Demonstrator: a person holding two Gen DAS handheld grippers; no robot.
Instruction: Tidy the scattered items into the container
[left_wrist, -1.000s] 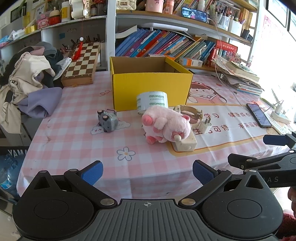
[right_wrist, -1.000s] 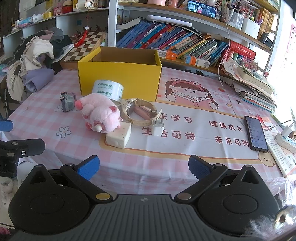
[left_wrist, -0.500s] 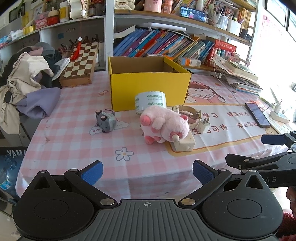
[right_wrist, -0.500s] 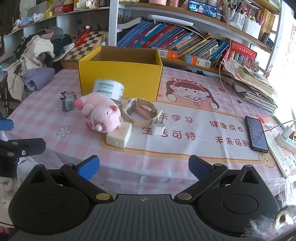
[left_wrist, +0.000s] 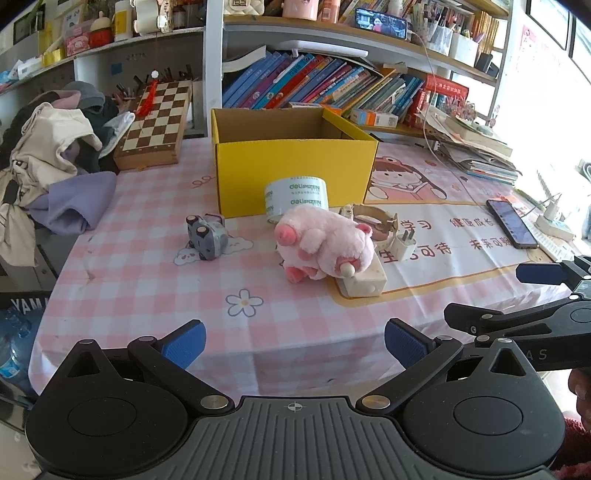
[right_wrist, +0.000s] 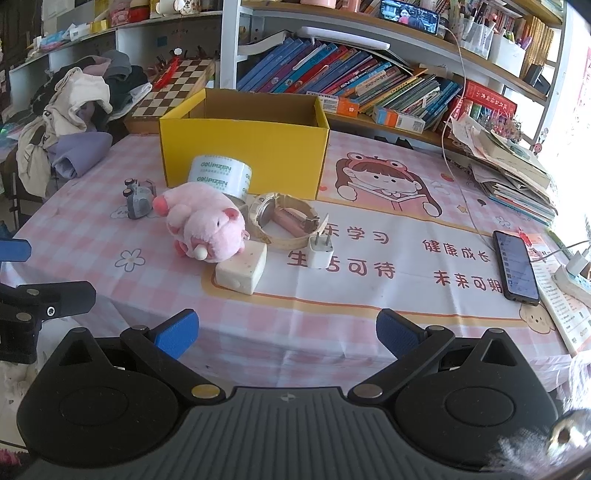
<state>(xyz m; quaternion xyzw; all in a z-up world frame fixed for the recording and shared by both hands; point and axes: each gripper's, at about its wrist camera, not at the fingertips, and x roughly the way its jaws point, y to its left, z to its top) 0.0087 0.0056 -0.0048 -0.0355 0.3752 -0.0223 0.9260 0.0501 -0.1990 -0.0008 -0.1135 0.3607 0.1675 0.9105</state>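
An open yellow cardboard box stands mid-table. In front of it lie a tape roll, a pink plush pig, a cream block, a beige watch, a white plug adapter and a small grey toy. My left gripper is open at the near table edge, empty. My right gripper is open and empty too, also at the near edge.
A black phone and power strip lie at the right. A chessboard and a clothes pile sit at the left. Book-filled shelves line the back.
The left gripper view has shifted slightly, the objects drifting a little left and down. The right gripper has barely moved. Both stay open.
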